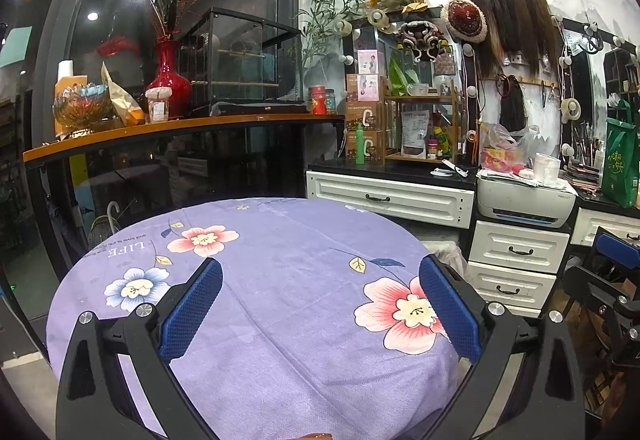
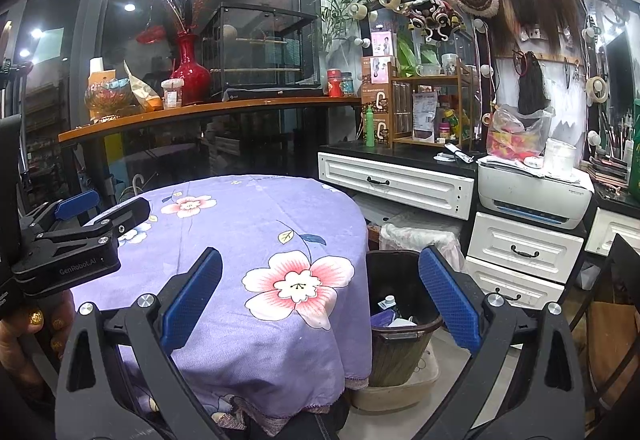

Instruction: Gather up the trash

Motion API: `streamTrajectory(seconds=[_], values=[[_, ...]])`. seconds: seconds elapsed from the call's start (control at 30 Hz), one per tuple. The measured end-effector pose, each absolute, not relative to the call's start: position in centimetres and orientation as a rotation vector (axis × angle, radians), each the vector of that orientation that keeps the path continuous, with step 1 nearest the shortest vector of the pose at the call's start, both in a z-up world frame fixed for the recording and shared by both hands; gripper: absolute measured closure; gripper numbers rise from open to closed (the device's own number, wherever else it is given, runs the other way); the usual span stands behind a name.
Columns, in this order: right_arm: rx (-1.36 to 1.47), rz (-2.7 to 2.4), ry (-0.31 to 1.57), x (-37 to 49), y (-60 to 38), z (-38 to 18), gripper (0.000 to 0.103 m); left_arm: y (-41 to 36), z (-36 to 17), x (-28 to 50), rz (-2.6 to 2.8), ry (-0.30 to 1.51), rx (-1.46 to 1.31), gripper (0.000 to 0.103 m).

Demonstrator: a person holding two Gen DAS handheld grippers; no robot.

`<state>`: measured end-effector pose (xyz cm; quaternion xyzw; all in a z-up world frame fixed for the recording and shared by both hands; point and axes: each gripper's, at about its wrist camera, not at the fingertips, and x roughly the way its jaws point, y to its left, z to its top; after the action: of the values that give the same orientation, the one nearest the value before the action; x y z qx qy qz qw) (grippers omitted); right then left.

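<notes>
My left gripper [image 1: 320,304] is open and empty above a round table with a purple flowered cloth [image 1: 280,240]. No loose trash shows on the cloth. My right gripper [image 2: 320,300] is open and empty near the table's right edge [image 2: 352,240]. A dark waste bin [image 2: 400,336] stands on the floor just right of the table and holds a small carton and paper scraps [image 2: 390,312]. The left gripper [image 2: 104,215] shows at the left of the right wrist view; the right gripper [image 1: 612,280] shows at the right edge of the left wrist view.
White drawer cabinets [image 2: 400,179] and a white printer [image 2: 532,191] stand behind the bin. A wooden counter [image 1: 180,127] with a red vase [image 1: 170,79] and a glass case runs behind the table. A dark chair frame [image 2: 616,280] is at the far right.
</notes>
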<state>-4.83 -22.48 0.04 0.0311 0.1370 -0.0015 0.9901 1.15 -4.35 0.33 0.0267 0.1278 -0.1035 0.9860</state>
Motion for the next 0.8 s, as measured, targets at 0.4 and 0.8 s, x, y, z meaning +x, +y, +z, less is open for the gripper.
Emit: streamTrajectory(seconds=[0.4,0.8], values=[[0.063,-0.002,0.277,-4.78,-22.5,-0.16,0.006,-3.79,0.32,1.53,-0.224,0.272,0.045,0.005],[0.069,0.002,0.285,-4.69,-22.53,-0.47,0.006,-3.68,0.1,1.87,-0.212,0.284,0.048,0.005]])
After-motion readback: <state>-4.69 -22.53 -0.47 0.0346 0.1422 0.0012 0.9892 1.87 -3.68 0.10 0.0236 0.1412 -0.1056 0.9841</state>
